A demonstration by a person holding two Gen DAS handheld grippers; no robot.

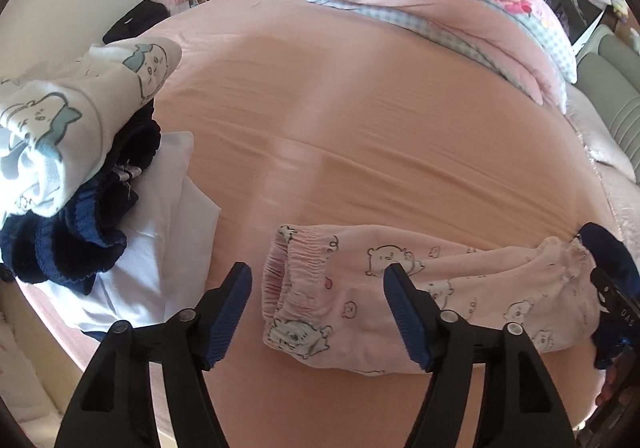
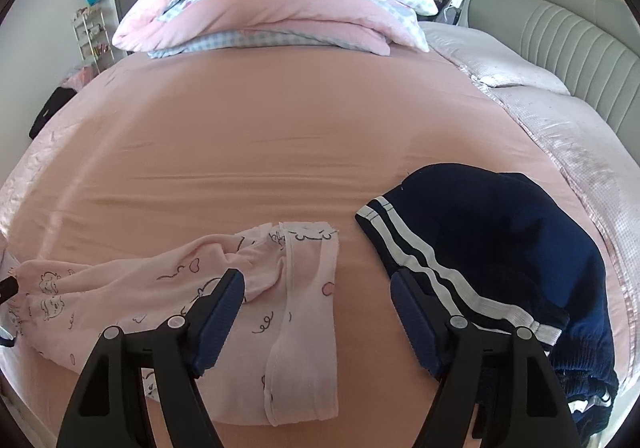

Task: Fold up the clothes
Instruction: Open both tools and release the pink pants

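One pink garment (image 2: 168, 284), two claws (image 1: 318, 312) (image 2: 318, 312).

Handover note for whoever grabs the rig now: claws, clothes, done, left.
Left claw: open, nothing held, above the elastic end of the pink cartoon-print cotton pants.
Right claw: open, nothing held, above the pants' other end.
Pants lie in a long strip on the pink bedsheet.
Unsorted heap with white print top sits left; navy white-striped garment right.
Done: apparently the lengthwise fold.
Left: fold pants shorter, then the others.
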